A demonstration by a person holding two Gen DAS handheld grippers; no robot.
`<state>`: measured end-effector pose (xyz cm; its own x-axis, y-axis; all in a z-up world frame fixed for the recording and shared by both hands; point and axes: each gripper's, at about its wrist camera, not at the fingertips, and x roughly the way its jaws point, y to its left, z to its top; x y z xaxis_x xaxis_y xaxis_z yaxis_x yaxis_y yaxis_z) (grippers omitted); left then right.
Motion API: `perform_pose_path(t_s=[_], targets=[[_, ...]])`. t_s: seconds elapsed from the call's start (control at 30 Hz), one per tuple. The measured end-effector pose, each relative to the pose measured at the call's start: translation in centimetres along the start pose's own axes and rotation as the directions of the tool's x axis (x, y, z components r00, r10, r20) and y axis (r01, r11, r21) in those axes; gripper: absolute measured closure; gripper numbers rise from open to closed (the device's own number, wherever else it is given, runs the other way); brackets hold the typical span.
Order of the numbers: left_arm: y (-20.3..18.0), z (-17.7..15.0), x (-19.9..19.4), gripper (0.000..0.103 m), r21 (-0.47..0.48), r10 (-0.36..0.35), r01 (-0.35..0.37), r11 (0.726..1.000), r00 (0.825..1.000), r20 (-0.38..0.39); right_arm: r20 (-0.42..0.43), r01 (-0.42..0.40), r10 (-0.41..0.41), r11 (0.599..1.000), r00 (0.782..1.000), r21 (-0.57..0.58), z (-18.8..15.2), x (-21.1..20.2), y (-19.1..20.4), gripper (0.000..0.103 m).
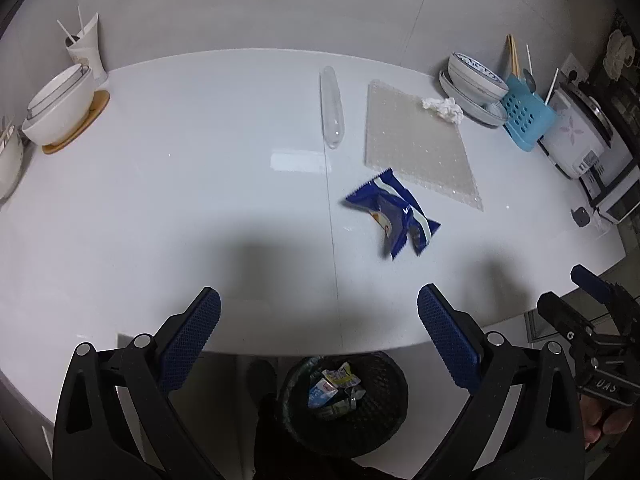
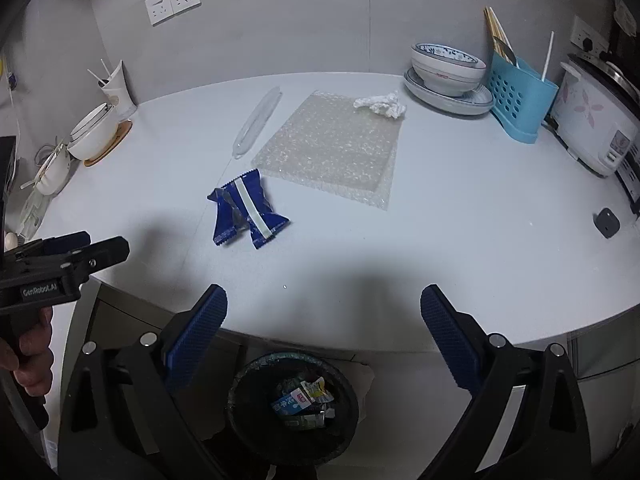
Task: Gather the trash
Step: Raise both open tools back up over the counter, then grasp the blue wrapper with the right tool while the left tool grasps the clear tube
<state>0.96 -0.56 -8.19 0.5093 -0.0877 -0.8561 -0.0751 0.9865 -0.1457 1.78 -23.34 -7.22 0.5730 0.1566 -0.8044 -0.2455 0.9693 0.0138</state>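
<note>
A crumpled blue snack wrapper (image 1: pixel 394 216) (image 2: pixel 247 210) lies mid-table. Behind it lie a bubble-wrap sheet (image 1: pixel 416 144) (image 2: pixel 332 146), a crumpled white tissue (image 1: pixel 442 107) (image 2: pixel 382 105) on its far corner, and a clear plastic sleeve (image 1: pixel 331 106) (image 2: pixel 258 120). A black trash bin (image 1: pixel 344 400) (image 2: pixel 294 406) with several wrappers inside stands on the floor below the table's near edge. My left gripper (image 1: pixel 320 308) is open and empty over the near edge. My right gripper (image 2: pixel 324 306) is open and empty, also over the near edge.
White bowl on a wooden coaster (image 1: pixel 60 108) (image 2: pixel 98 136) and a paper cup with sticks (image 1: pixel 86 50) at the left. Stacked bowls on a plate (image 2: pixel 448 76), a blue utensil basket (image 2: pixel 520 98) and a rice cooker (image 2: pixel 596 120) at the right. A small dark object (image 2: pixel 608 222) lies near the right edge.
</note>
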Motion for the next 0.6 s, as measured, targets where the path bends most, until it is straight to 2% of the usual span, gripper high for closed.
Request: perform_pose_path(t_s=[0.3, 0.6], targets=[[1.5, 6.8, 2.4, 0.006, 0.011, 0.0, 0.001, 1.0, 1.0, -0.011, -0.017, -0.017, 0.016, 0.999, 1.0, -0.028, 3.8, 2.7, 2.9, 0.01], [1.2, 13.6, 7.5, 0.006, 0.04, -0.014, 0.016, 0.999, 0.999, -0.051, -0.057, -0.005, 0.002, 0.999, 0.998, -0.047, 6.9, 6.5, 5.2, 0.01]])
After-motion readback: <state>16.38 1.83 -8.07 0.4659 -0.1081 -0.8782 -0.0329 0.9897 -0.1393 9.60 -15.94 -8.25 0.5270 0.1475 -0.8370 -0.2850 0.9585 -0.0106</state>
